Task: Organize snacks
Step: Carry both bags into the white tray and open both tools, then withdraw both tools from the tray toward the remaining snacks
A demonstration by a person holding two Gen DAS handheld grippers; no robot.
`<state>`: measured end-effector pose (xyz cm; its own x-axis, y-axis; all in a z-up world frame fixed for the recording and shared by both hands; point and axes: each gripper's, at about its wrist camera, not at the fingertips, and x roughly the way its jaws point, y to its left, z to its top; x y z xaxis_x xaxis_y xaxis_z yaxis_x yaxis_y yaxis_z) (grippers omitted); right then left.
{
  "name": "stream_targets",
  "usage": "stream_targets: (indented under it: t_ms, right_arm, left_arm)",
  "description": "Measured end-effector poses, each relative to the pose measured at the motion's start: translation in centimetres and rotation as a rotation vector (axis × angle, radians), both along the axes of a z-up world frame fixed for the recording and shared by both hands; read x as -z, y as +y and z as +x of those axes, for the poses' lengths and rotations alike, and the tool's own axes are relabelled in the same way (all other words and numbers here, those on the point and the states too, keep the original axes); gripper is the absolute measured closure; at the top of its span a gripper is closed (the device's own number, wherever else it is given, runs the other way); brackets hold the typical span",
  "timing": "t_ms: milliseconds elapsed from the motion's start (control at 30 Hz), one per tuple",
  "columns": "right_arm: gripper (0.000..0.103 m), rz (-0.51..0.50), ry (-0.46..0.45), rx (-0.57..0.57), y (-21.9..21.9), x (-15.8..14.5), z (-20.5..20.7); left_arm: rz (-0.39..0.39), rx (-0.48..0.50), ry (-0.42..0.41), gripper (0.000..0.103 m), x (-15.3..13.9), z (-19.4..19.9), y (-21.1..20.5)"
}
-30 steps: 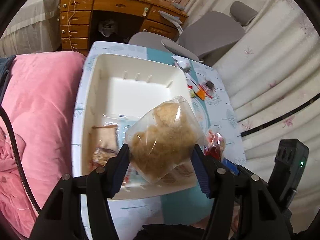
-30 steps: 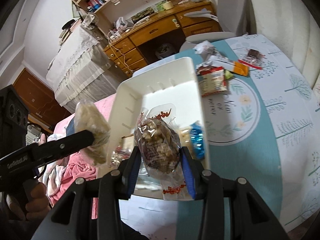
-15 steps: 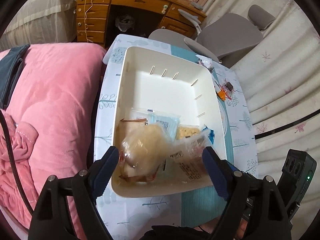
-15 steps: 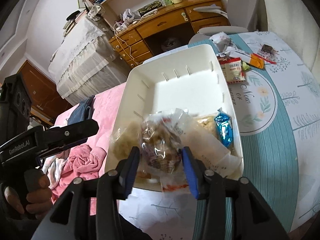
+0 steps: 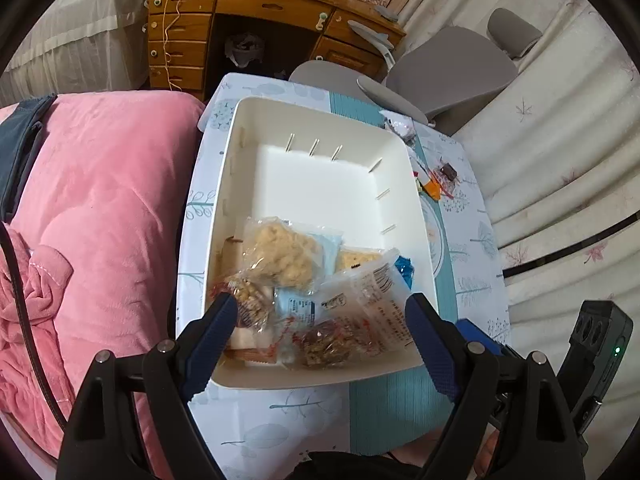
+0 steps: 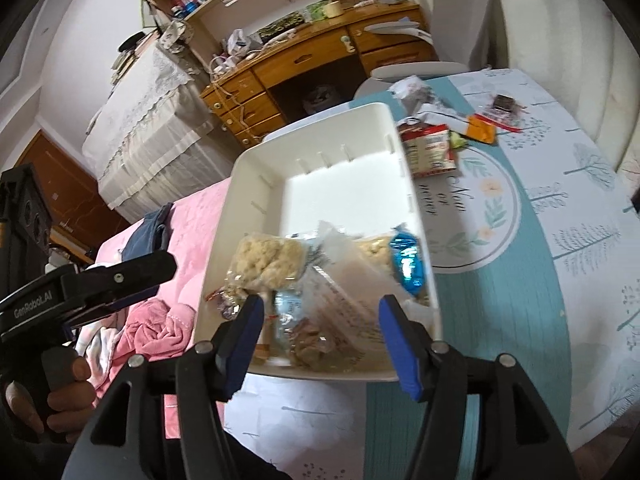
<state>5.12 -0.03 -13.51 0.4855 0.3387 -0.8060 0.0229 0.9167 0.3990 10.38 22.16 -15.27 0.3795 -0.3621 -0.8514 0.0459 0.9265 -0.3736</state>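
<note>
While both hands are hovering over the near end of the white bin (image 5: 320, 184), the left tongs (image 5: 320, 320) are standing wide apart with nothing between the blue pads (image 5: 212, 320), and the right tongs (image 6: 320, 320) are opening, their pads clear of the packets lying below them. Just beyond the fingertips, a heap of snack packets is resting in the near half of the bin: a clear bag of brown nut clusters (image 5: 332, 344) is lying closest to the near wall, a clear printed wrapper (image 5: 372, 300) is leaning over it, and a pale blue packet (image 5: 296, 304) is sitting beside these. A little farther in, a clear bag of puffed rice cake (image 5: 284, 256) is lying on top of the heap, and a shiny blue wrapper (image 6: 408, 260) is pressing against the bin's right wall. The far half of the bin is showing bare white floor. The bin is sitting on the bench (image 5: 460, 280), which is wearing a teal and white leaf-print cloth. Farther along the bench, outside the bin, a red-and-white pouch (image 6: 428, 148), an orange packet (image 6: 482, 128) and a small dark wrapped sweet (image 6: 504, 104) are lying loose near the far end. To the left a pink blanket (image 5: 100, 200) is spreading beside the bench, and a wooden desk (image 5: 256, 12) is standing beyond everything.
</note>
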Motion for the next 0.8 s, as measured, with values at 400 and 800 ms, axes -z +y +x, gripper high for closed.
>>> stream_targets:
  t_ms: [400,800]
  right_arm:
    - [0.036,-0.059,0.077,0.122,-6.2,0.1,0.3]
    - [0.036,-0.021,0.145,0.221,-14.7,0.6,5.7]
  left_arm:
    - [0.100,0.031,0.002,0.018,-2.7,1.7,-4.3]
    - [0.202,0.107,0.062,0.018,-4.1,6.4,-11.6]
